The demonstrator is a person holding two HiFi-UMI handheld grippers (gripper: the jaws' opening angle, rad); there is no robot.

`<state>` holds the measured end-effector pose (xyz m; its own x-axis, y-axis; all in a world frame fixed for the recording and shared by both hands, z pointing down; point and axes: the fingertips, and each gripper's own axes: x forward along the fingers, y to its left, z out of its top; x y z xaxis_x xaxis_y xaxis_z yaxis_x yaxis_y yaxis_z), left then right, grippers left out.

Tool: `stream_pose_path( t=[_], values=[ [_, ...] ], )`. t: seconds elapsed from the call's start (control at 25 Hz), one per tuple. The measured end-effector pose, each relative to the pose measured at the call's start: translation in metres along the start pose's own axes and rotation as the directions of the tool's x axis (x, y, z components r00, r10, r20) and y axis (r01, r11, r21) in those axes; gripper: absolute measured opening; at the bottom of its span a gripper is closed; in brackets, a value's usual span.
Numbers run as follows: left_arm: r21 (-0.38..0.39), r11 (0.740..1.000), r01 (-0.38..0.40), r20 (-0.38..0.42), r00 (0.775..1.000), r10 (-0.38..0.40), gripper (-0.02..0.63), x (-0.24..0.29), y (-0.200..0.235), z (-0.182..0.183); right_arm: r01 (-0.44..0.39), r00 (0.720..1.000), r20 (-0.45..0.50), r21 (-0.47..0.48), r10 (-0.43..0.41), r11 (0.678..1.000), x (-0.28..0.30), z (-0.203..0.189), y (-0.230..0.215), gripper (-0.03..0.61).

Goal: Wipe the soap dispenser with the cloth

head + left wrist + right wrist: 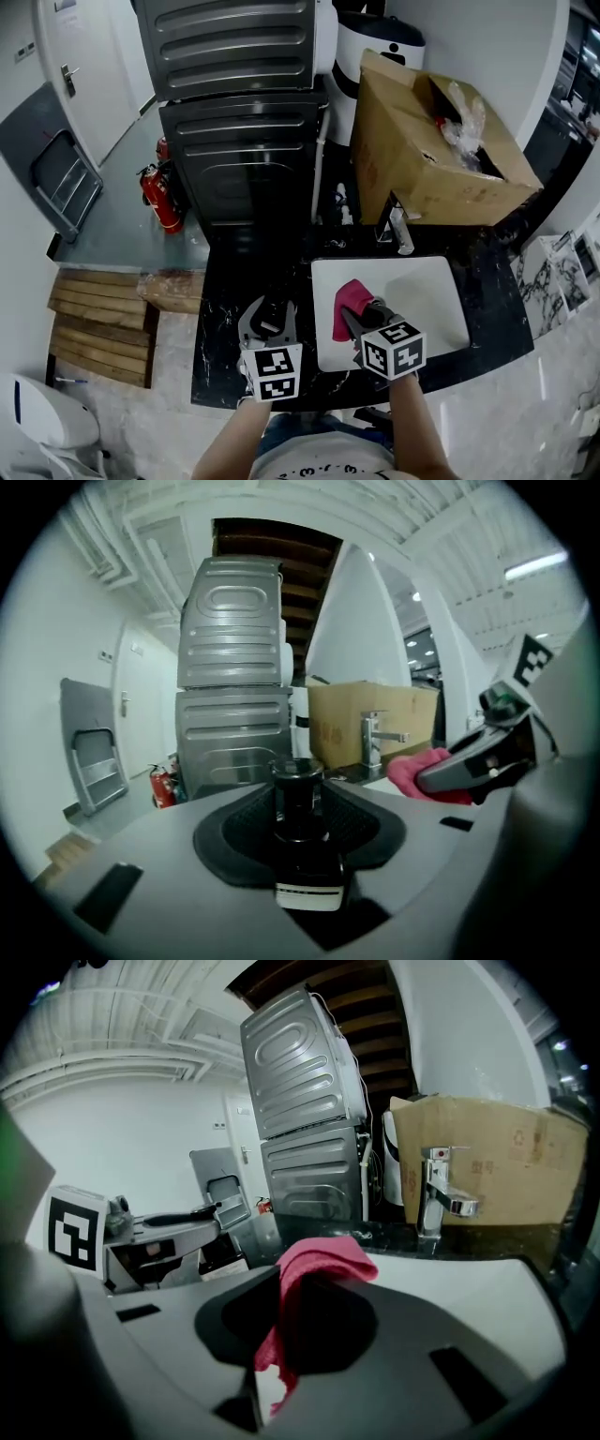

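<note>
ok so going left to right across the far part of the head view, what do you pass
folded step ladder → red fire extinguisher → stacked grey appliances → cardboard box

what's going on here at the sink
A person stands at a black counter with a gripper in each hand. The right gripper is shut on a pink cloth over the white sink. The left gripper has its jaws open around a dark soap dispenser. The cloth and dispenser are apart, so no wiping yet.

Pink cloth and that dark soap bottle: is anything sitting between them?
Nothing stands there. The head view shows only bare black counter and the white sink's rim between the cloth and the bottle.
</note>
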<state>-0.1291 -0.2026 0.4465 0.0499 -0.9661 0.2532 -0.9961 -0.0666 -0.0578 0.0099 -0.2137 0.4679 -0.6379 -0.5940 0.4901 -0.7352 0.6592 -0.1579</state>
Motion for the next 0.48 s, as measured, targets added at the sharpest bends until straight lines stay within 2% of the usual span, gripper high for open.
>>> stream_pose_path(
  t=[0.12,0.24,0.36,0.44,0.48],
  values=[
    [-0.03,0.992,-0.125,-0.04,0.991,0.124,0.143,0.006,0.005,-0.003,-0.008,1.0,-0.005,-0.008,0.008,1.0,-0.002,-0.001,0.004,0.049],
    [-0.052,0.987,-0.155,-0.057,0.987,0.152,0.106,0.01,0.0,-0.004,-0.011,1.0,-0.011,-0.012,0.011,1.0,-0.006,-0.005,0.006,0.049],
    [-0.068,0.996,-0.055,-0.039,0.998,0.052,0.106,0.009,-0.004,-0.002,-0.013,1.0,-0.011,-0.015,0.012,1.0,-0.008,-0.007,0.008,0.049],
    [-0.05,0.995,0.083,-0.009,0.996,-0.084,0.106,0.006,-0.01,-0.001,-0.014,1.0,-0.009,-0.019,0.014,1.0,-0.009,-0.006,0.009,0.049],
    [-0.032,0.986,0.165,0.01,0.986,-0.165,0.107,0.004,-0.013,-0.002,-0.016,1.0,-0.008,-0.021,0.016,1.0,-0.009,-0.006,0.01,0.049]
  ],
)
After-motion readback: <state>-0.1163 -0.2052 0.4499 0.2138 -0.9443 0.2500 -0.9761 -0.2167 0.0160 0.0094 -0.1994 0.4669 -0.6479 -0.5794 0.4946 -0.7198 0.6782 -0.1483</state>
